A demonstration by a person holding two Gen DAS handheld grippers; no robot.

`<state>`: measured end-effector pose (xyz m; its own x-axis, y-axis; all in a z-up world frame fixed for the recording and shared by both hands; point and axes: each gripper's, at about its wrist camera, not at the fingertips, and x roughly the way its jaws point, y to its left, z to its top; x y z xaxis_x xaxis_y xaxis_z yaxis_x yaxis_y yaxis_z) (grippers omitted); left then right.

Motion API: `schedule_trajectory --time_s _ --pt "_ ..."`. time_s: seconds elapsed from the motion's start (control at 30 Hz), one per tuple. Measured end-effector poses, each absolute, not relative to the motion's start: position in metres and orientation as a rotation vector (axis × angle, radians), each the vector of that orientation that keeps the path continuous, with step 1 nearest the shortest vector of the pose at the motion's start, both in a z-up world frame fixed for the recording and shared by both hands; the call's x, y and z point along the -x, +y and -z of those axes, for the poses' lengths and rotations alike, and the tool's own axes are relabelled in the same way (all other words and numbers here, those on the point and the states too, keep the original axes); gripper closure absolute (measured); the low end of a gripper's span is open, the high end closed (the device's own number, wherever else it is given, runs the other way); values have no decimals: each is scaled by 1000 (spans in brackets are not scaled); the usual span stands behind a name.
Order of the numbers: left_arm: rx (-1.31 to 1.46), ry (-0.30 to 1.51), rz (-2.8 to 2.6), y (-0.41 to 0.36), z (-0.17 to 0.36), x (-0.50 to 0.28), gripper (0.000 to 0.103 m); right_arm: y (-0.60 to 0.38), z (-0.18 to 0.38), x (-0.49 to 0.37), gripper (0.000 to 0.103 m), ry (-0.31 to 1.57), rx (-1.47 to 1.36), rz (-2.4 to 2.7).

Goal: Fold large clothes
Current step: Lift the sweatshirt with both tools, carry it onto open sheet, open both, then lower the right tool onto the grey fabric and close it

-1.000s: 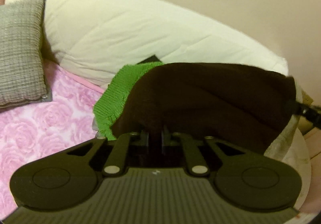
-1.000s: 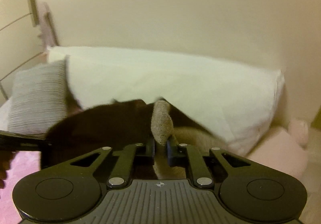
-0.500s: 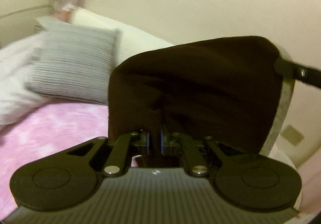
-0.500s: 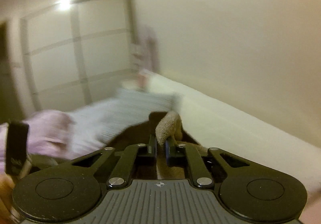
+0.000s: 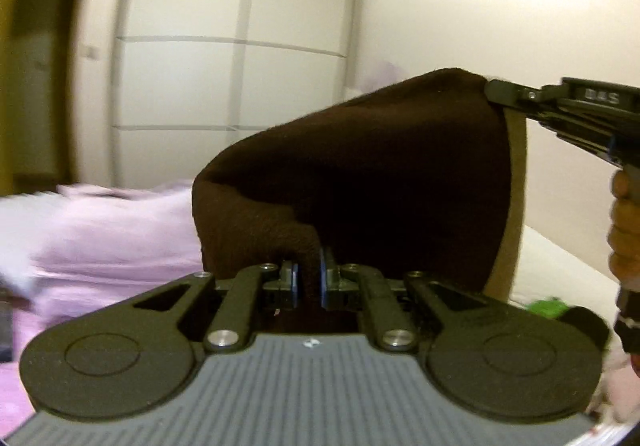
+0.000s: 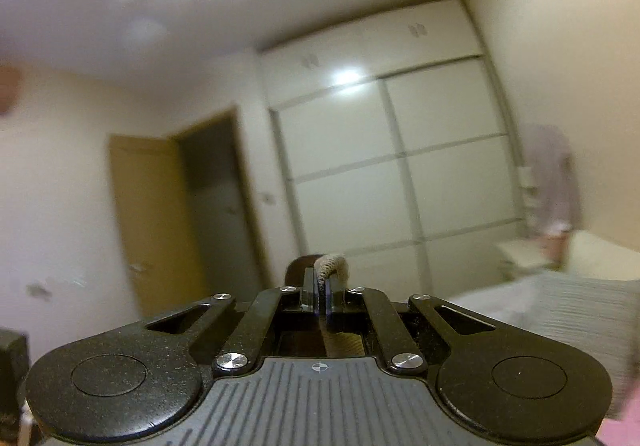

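Note:
A dark brown garment [image 5: 360, 174] with a beige lining hangs stretched in the air between my two grippers. My left gripper [image 5: 308, 278] is shut on a fold of its near edge. In the left wrist view my right gripper [image 5: 496, 92] reaches in from the right and pinches the garment's top corner, with a hand [image 5: 624, 230] on its handle. The right wrist view shows my right gripper [image 6: 320, 286] shut on a knitted beige hem of the garment [image 6: 332, 264], most of which hangs out of sight below.
A bed with a pink cover [image 5: 100, 238] lies low on the left. A green cloth [image 5: 548, 306] rests on a white pillow [image 5: 560, 266]. A white sliding wardrobe [image 6: 400, 166], a wooden door [image 6: 160, 206] and a grey cushion [image 6: 568, 310] stand beyond.
Both grippers rose and swung left with the garment, from facing the pillows and wall to facing the wardrobe and door. The garment lifted off the green cloth.

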<state>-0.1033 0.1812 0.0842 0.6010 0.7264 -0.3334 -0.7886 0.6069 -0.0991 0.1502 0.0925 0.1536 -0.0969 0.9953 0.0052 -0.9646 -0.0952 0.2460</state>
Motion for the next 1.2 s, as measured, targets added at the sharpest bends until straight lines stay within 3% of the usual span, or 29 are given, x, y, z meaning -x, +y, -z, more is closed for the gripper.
schedule_trajectory --time_s 0.13,0.17,0.2,0.23,0.27,0.3,0.4,0.67,0.8,1.2 --pt "267 285 -1000 175 -88 162 93 128 -160 -95 101 258 -272 -1734" --pt "293 312 -1028 175 -84 173 90 133 -155 -83 89 256 -265 -1754" --pt "344 362 -1052 178 -75 184 80 140 -154 -68 74 269 -197 -1748" --pt "390 405 -1061 180 -65 191 73 150 -148 -59 36 290 -100 -1732" --pt "433 446 -1069 180 -54 197 72 153 -136 -48 22 313 -19 -1714" --pt "468 491 -1083 178 -40 203 72 149 -121 -41 22 340 40 -1710" --pt "518 628 -1132 167 -9 226 54 159 -67 -25 22 494 248 -1687" --pt "696 800 -1196 97 57 291 49 74 55 -7 22 811 538 -1643" --pt "701 817 -1199 85 67 285 38 50 66 1 22 849 605 -1658" --pt "712 854 -1215 18 77 262 31 -11 74 -4 22 851 692 -1683"
